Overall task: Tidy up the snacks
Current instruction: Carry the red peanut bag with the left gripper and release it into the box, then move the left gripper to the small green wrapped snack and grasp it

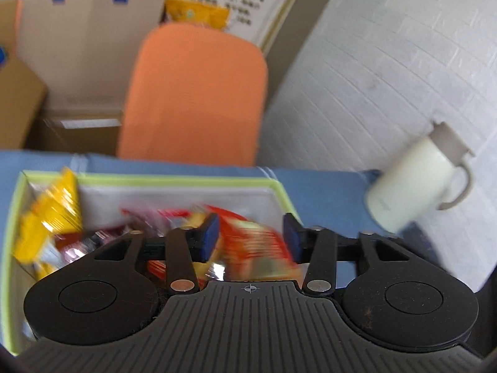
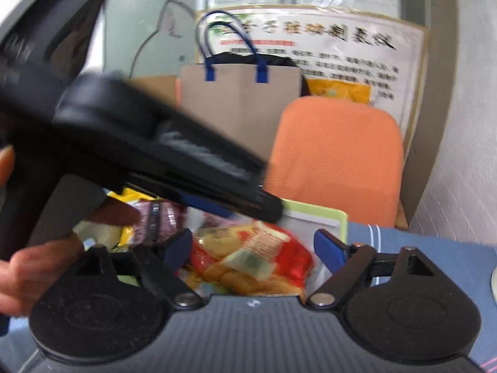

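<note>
Glossy foil snack packets (image 2: 251,258); matt orange cloth chair (image 1: 195,93).

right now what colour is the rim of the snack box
Light green rim, white inside; clearest in the left wrist view.

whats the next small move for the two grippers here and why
Probably lift both clear and go for another snack. The left gripper and right gripper are open above the green-rimmed box, pads not pressing the red snack bag lying inside it.
</note>
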